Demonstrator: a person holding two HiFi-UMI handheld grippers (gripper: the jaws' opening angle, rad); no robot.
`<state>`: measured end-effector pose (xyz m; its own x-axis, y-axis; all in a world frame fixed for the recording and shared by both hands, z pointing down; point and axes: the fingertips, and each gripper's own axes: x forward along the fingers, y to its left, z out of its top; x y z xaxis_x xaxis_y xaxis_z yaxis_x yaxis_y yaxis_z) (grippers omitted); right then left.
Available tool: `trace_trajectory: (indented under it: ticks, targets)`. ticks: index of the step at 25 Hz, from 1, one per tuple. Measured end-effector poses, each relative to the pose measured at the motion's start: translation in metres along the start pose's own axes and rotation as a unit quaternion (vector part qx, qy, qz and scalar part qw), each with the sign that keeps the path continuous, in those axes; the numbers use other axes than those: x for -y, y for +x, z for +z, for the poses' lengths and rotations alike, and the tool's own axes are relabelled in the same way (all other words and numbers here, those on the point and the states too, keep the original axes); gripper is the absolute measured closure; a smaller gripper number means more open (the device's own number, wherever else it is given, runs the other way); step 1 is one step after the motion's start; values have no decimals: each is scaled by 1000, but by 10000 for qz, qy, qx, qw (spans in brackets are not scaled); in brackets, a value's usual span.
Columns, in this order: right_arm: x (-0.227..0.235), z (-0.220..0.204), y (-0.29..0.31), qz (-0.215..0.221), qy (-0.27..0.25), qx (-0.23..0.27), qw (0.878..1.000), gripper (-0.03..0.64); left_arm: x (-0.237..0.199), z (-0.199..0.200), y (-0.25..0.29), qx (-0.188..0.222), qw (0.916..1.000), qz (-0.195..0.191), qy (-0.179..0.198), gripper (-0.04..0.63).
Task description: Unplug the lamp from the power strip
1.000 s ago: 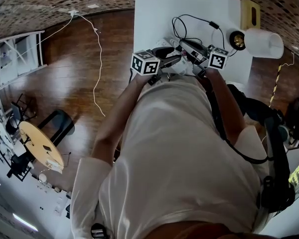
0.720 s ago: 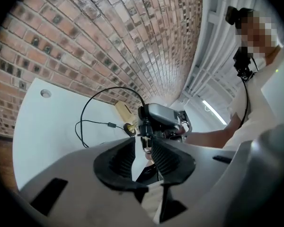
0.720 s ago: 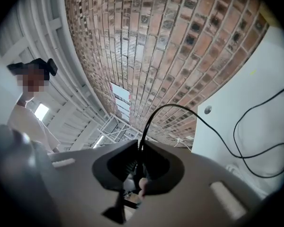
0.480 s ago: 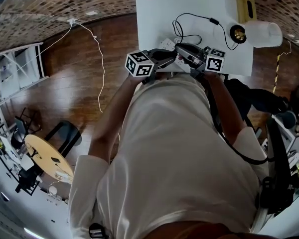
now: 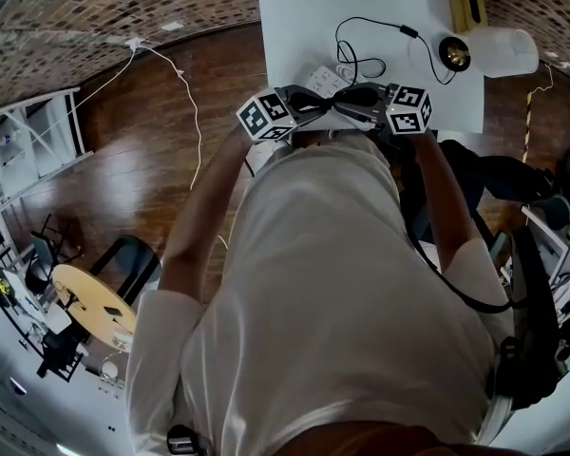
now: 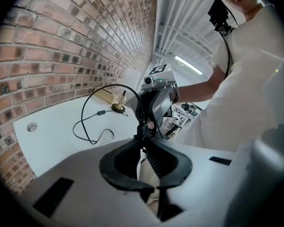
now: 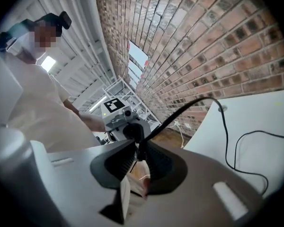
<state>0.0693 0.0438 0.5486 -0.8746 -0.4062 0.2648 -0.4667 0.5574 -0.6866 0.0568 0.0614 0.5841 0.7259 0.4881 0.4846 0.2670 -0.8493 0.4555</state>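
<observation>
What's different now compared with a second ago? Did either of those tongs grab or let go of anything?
The left gripper swung round to face the right gripper, and its tongs have just been closing onto the black lamp cord. The right gripper's tongs have just been opening, the cord still between them, so it looks like a handover. The lamp, power strip and white table stayed put.

Power strip (image 5: 321, 79) partly covered, details indistinct (too small)
</observation>
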Motion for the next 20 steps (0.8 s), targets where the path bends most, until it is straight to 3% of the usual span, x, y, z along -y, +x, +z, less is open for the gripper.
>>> trace_trajectory:
  ticks: [6,13,17,20]
  targets:
    - [1,-11,-3,-92,149,-28,9998,563,6,-4,8,-139,9994,-245,201,551]
    - [-2,-21,-3,180,287,-130,9993,553,16,-5,16,-13,9987,-488,150,552]
    - [11,-23,-6,27,240,-147,9996,566,5,-4,25,99,9997,-211,-30,550]
    - [28,-19,-13,-269,284,-7,9992,566,-16,-5,27,278,9983,355,-368,496]
